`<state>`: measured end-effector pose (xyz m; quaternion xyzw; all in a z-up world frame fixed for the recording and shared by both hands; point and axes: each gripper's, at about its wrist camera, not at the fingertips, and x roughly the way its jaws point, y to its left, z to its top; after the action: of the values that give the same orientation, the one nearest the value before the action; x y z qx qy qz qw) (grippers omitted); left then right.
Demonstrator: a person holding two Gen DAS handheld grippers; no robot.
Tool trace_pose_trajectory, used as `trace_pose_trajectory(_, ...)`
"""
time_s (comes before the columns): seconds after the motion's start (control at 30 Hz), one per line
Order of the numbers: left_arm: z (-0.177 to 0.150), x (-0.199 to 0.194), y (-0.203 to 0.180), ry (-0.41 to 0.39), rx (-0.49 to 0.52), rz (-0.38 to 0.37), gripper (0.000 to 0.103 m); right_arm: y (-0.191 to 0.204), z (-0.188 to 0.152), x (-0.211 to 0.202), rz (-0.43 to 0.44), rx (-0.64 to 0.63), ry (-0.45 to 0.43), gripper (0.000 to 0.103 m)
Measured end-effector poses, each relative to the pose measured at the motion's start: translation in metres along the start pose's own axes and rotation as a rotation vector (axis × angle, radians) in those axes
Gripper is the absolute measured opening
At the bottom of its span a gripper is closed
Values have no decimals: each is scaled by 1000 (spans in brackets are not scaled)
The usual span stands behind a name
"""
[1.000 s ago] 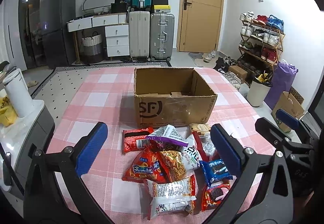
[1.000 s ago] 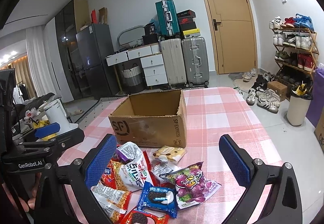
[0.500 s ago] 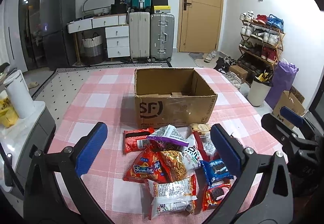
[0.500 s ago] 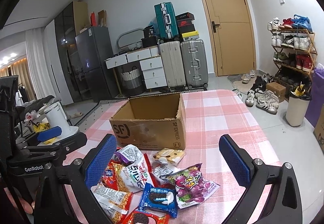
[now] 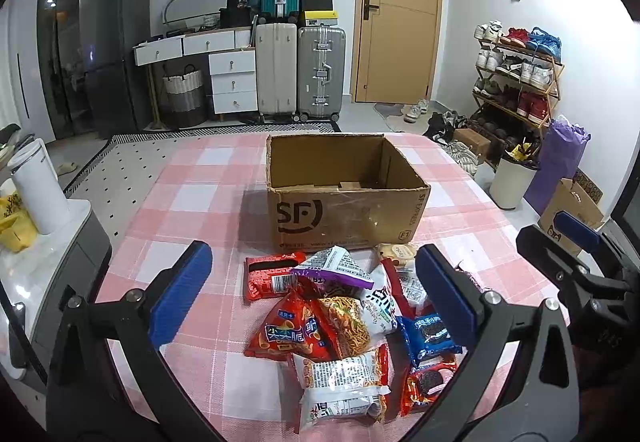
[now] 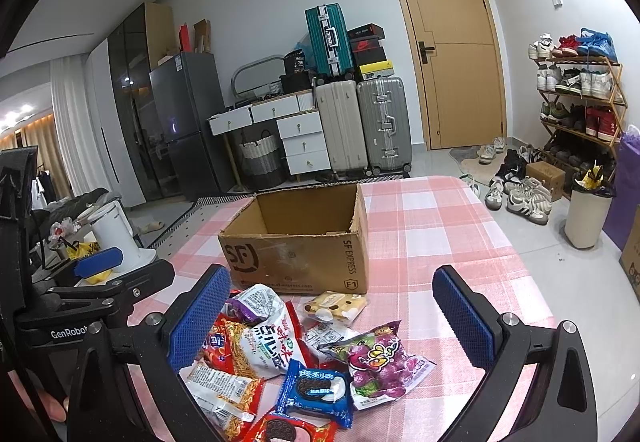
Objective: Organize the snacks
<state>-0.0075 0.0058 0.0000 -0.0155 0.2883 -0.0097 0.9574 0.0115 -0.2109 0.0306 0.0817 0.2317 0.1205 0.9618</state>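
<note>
Roughly a dozen snack packets lie heaped on the pink checked tablecloth (image 5: 192, 202), just in front of the open cardboard box (image 5: 344, 218), which sits at 12 o'clock from the pile in both wrist views and holds no snacks. In the heap, a blue cookie packet (image 6: 316, 390) lies at 6 o'clock, a purple grape-candy bag (image 6: 380, 362) at 4 o'clock, a white noodle bag (image 6: 268, 346) near the middle, and a yellow pastry packet (image 6: 336, 306) closest to the box. A red chip bag (image 5: 288, 334) and a red flat packet (image 5: 272, 278) sit on the pile's left side.

The left gripper (image 5: 312, 298) hovers above the heap with its jaws spread wide, empty. The right gripper (image 6: 332, 318) hovers likewise, wide and empty. Compared with a second ago, the packets and box have not shifted; the right gripper has tilted slightly so the door (image 6: 452, 50) sits higher and nearer the frame's centre, and the left view is nearly unchanged.
</note>
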Motion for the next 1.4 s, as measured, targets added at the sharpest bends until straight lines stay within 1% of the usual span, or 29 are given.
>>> trace_pose_trajectory(0.37,-1,1,1,-3,-3,4,102,1,-1,1,16,11,-5,103)
trace_pose_trajectory(0.73,-1,1,2,-1,-8,8,102,-1,-2,1,9,11,2,103)
trace_pose_trajectory(0.83,-3,3,3,6,-7,5,102,-5,-4,1,40,18,5,103)
trace_pose_trajectory(0.97,-6,6,5,17,-11,1,102,-8,-12,-1,67,19,28,103)
trace_pose_trajectory(1.13,-8,7,11,20,-25,0,102,-8,-26,-5,77,16,65,103)
trace_pose_trajectory(1.17,-8,7,13,20,-29,0,102,-8,-30,-6,91,16,79,103)
trace_pose_trajectory(1.4,-11,8,21,25,-42,0,102,2,-66,-2,109,-8,185,103)
